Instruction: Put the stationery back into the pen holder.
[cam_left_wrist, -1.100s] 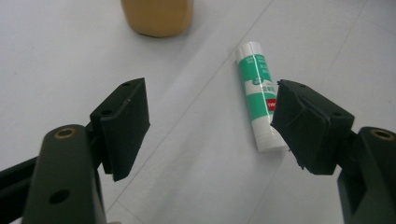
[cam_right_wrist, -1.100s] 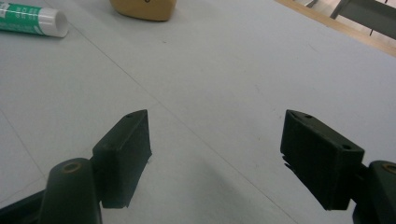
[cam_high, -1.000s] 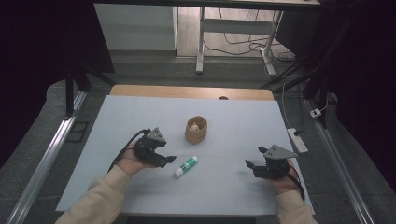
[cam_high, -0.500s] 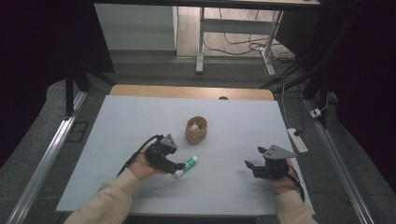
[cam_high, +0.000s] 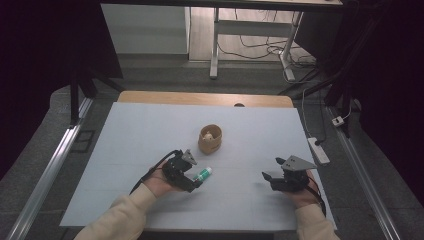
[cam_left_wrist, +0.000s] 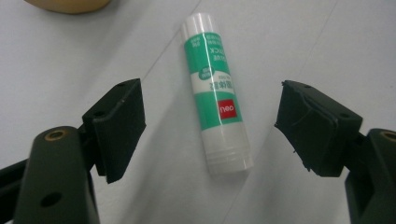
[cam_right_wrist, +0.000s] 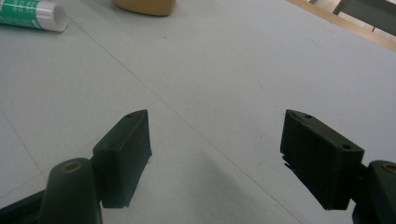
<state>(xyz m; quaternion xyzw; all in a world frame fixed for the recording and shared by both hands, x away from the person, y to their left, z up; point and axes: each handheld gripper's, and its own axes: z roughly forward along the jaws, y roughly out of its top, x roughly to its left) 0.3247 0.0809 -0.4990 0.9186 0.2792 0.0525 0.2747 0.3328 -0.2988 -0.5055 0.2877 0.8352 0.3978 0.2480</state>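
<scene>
High view first: the left gripper (cam_high: 192, 181) is sitting low over the pale blue surface (cam_high: 150, 130), right at the glue stick (cam_high: 202, 174), which is lying flat a little toward the person from the small wooden cup (cam_high: 210, 139). The cup is standing upright near the middle of the surface with something pale inside it, can't tell what. The glue stick and the cup are near each other but not touching.

Left gripper view is showing it way better. The glue stick (cam_left_wrist: 215, 91) is lying between the two black jaws, white body with a green label and a little red logo patch, one white end pointing away from the camera and the other end pointing back toward it. The jaws are spread wide on both sides of it and neither pad is touching the tube, there's clear surface showing on each side. An edge of the wooden cup (cam_left_wrist: 70, 4) is peeking in at the top left.

The right gripper (cam_high: 272, 180) is hanging out over on the right side of the surface, well apart from the glue stick. In the right gripper view its jaws are standing wide apart too, holding nothing, with bare surface (cam_right_wrist: 224, 84) between them, and the glue stick (cam_right_wrist: 32, 14) is showing in the far top left corner next to the bottom of the cup (cam_right_wrist: 144, 6).
</scene>
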